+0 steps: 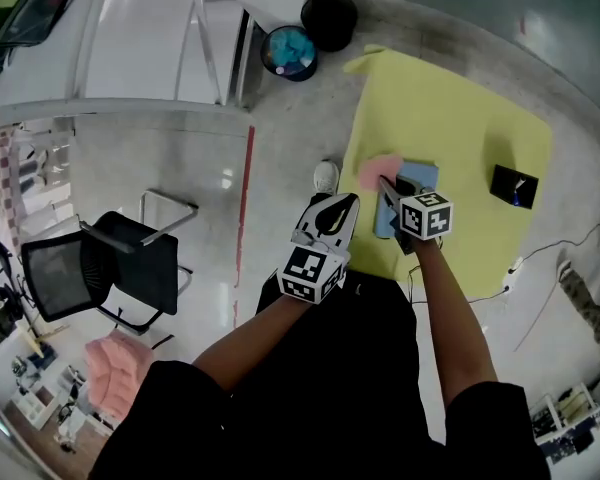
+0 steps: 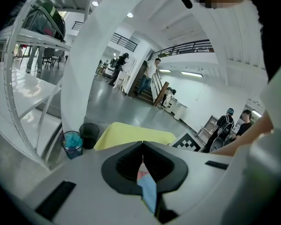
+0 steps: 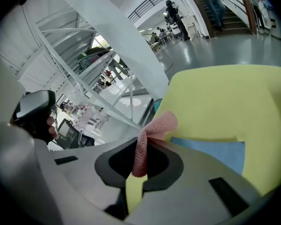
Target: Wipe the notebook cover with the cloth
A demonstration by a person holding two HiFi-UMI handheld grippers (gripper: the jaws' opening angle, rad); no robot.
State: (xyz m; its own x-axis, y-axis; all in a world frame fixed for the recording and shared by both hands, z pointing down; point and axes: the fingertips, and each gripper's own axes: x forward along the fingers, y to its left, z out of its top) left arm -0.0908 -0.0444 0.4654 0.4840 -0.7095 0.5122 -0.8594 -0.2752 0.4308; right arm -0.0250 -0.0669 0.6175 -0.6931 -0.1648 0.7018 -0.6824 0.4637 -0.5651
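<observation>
The right gripper has its jaws clamped on a pink cloth: in the right gripper view the cloth runs up through the slot between the jaws and bunches out beyond their tips. From the head view the cloth sits at the gripper's tip, over the left part of the yellow mat, at the upper left corner of the blue notebook. The notebook lies flat on the mat, near the mat's left edge, partly covered by the gripper; whether the cloth touches its cover cannot be told. In the right gripper view the notebook shows as a blue panel just right of the jaws, with the mat spread beyond it.

The left gripper is held just off the mat's left edge, near the right one, its jaws pressed together with nothing between them.

A small black object rests on the mat's right side, well apart from the notebook. Beyond the mat's far left corner stand a black bin and a blue mesh bin side by side. A white shoe is on the floor beside the mat's left edge, and a black chair stands well to the mat's left.
</observation>
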